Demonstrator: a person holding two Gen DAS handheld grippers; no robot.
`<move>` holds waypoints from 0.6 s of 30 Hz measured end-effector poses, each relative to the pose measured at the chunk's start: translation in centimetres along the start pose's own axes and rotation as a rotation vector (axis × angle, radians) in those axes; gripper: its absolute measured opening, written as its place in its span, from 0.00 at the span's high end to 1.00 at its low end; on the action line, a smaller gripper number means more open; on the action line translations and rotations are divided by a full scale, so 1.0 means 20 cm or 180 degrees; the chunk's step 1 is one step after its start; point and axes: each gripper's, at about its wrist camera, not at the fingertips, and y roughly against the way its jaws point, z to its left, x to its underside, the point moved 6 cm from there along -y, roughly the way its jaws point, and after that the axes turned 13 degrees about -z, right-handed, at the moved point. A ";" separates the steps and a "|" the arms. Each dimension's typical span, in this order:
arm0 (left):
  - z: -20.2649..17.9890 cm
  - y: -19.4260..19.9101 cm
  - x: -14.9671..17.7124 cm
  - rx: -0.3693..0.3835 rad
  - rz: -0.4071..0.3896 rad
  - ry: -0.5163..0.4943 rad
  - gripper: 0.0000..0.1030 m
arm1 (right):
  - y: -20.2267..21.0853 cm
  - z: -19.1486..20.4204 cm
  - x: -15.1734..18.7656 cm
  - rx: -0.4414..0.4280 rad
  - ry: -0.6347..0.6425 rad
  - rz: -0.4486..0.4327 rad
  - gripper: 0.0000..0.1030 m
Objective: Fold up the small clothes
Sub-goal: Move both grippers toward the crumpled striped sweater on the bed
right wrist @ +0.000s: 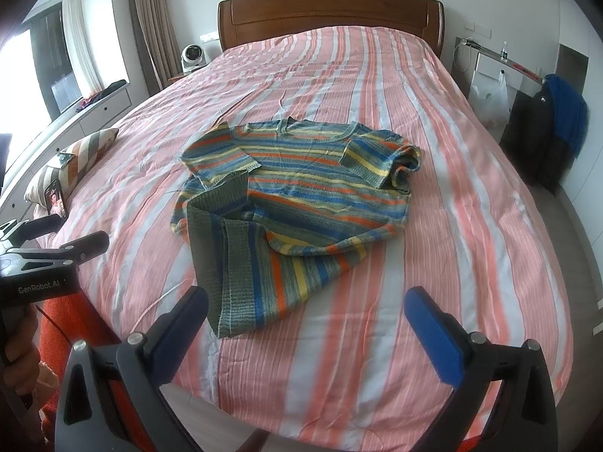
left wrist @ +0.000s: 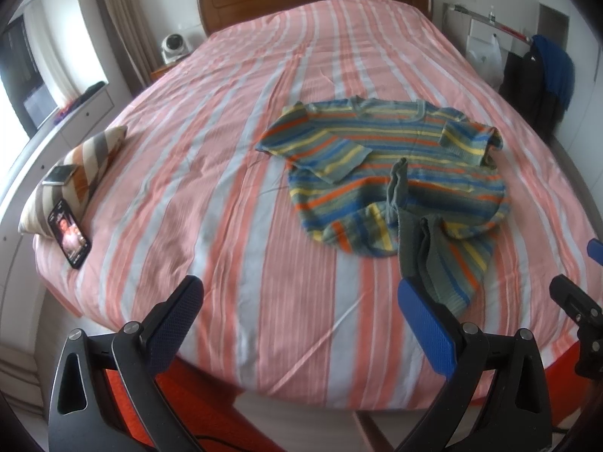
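A small knitted sweater (left wrist: 395,165) with green, blue, orange and yellow stripes lies crumpled on the bed; it also shows in the right wrist view (right wrist: 301,196). Its sleeves are folded in over the chest and its hem is rumpled and partly turned up toward me. My left gripper (left wrist: 301,320) is open and empty, low over the bed's near edge, left of the hem. My right gripper (right wrist: 305,331) is open and empty, just short of the hem. The right gripper's fingers (left wrist: 573,301) show at the left view's right edge.
The bed (right wrist: 433,301) has a pink and white striped cover and a wooden headboard (right wrist: 331,11). A striped cushion (left wrist: 79,165) with a phone (left wrist: 69,239) leaning on it lies at the left edge. Dark clothes (right wrist: 542,128) hang at the right.
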 end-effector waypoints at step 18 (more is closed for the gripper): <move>0.00 0.01 0.02 -0.0088 0.0008 -0.0080 0.00 | -0.01 -0.01 0.01 -0.0002 -0.0013 0.0020 0.00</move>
